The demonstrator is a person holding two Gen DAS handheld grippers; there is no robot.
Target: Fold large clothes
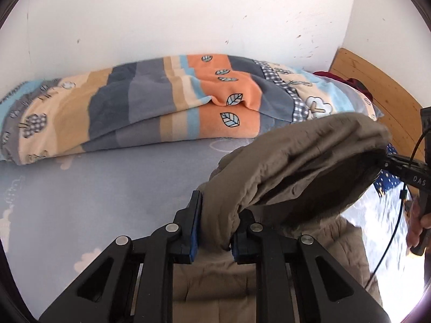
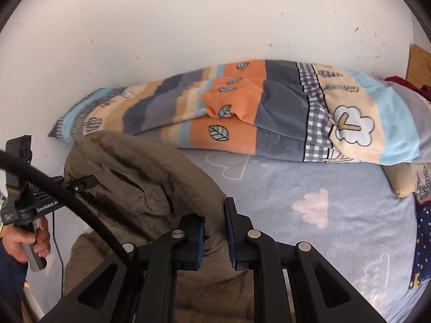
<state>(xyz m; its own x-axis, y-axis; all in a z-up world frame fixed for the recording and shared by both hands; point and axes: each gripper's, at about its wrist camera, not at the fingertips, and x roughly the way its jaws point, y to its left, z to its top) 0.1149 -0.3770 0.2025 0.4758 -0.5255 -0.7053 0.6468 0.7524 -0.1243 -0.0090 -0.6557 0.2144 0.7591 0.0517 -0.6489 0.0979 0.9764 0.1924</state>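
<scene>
Item: brown padded coat (image 1: pixel 296 161), large, quilted. Location: on the bed (image 1: pixel 107 188), its lower part lying on the lilac cloud-print sheet, its upper edge raised between your two tools.

Left gripper (image 1: pixel 214 228): jaws closed on a bunched fold at the coat's left end.

Right gripper (image 2: pixel 214 231): jaws closed on the fabric at the coat's right end; the cloth sits against the left pad, with some gap at the right one.

Reason for hold: you have the edge pinched at two spread points so it hangs as one span, probably ready to carry over onto the rest of the coat.

Also present: striped leaf-print blanket (image 2: pixel 229 107), rolled along the white wall (image 1: pixel 188 13), well apart from the coat and leaving you bare sheet to fold on.
</scene>
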